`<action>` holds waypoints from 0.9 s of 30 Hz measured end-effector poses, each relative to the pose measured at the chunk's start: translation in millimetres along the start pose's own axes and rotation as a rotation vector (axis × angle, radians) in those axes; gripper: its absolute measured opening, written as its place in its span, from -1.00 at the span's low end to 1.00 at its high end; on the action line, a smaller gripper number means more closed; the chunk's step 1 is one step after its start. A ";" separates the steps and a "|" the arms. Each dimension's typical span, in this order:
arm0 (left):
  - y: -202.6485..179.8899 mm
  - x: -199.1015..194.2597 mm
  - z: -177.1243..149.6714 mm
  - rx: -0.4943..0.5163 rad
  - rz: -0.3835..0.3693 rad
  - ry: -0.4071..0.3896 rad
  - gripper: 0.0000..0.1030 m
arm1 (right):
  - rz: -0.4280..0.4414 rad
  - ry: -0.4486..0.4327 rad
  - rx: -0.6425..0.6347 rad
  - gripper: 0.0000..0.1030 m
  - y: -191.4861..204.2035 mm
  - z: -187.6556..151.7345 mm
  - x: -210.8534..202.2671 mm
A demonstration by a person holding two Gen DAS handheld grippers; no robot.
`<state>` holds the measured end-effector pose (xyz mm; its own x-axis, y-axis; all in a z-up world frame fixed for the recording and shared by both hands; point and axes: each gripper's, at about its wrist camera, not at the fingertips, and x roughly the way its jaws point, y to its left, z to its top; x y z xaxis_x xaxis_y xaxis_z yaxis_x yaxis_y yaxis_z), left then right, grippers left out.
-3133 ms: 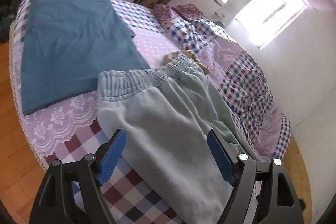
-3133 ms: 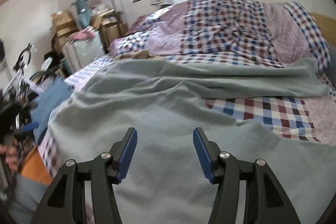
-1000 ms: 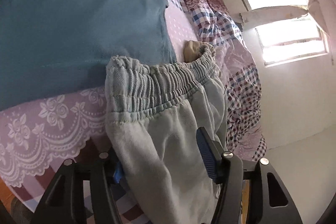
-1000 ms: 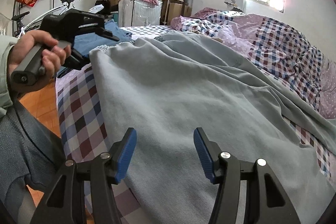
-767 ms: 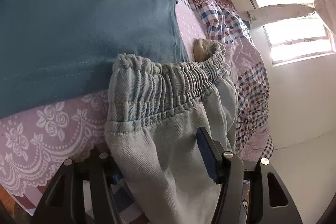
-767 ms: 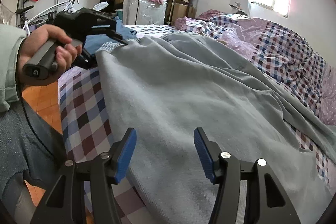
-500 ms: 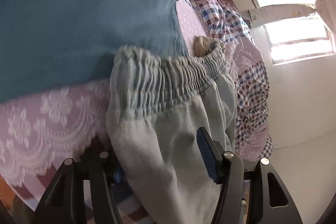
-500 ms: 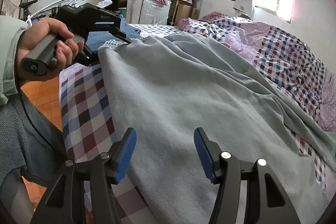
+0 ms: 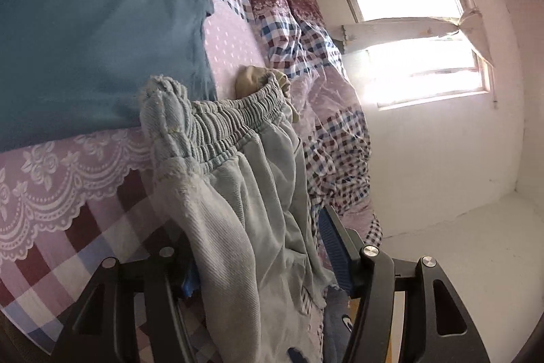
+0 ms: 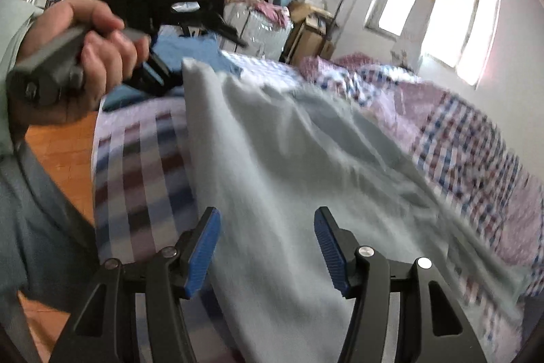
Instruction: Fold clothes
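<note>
Left tongs (image 9: 261, 257): spread, trousers (image 9: 238, 193) draped between the jaws near the waistband, on the bed (image 9: 68, 210). Right tongs (image 10: 267, 247): spread, empty, above the trousers' leg. Risk: unclamped cloth may slip off, spoiling the fold.

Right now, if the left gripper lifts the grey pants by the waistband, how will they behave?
The pants will probably sag: the cloth already drapes in soft folds between the left gripper fingers. The legs likely trail across the bed, being long. The elastic waistband bunches, so it may stretch unevenly.
</note>
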<state>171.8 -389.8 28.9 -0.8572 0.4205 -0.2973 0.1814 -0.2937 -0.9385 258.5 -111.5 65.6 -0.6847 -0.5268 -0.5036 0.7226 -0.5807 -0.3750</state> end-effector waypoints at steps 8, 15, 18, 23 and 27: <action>-7.1 -1.1 8.0 0.060 -0.064 0.079 0.24 | -0.010 -0.078 -0.182 0.17 55.6 76.9 50.1; 0.6 -3.4 13.8 0.040 -0.097 0.130 0.24 | -0.021 -0.003 -0.288 -0.70 74.8 97.0 98.9; 12.2 4.8 14.4 -0.004 -0.042 0.153 0.24 | 0.023 0.034 -0.232 -0.84 62.5 105.4 106.5; 16.2 7.5 13.1 -0.024 -0.042 0.159 0.24 | 0.053 0.049 -0.177 -0.85 46.8 118.1 102.0; 15.3 8.8 10.5 -0.014 -0.015 0.159 0.24 | 0.082 0.063 -0.136 -0.85 37.7 125.5 102.3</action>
<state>161.9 -399.7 13.7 -0.7732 0.5555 -0.3060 0.1768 -0.2747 -0.9452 203.7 -265.2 97.6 -0.6186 -0.5262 -0.5834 0.7850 -0.4455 -0.4305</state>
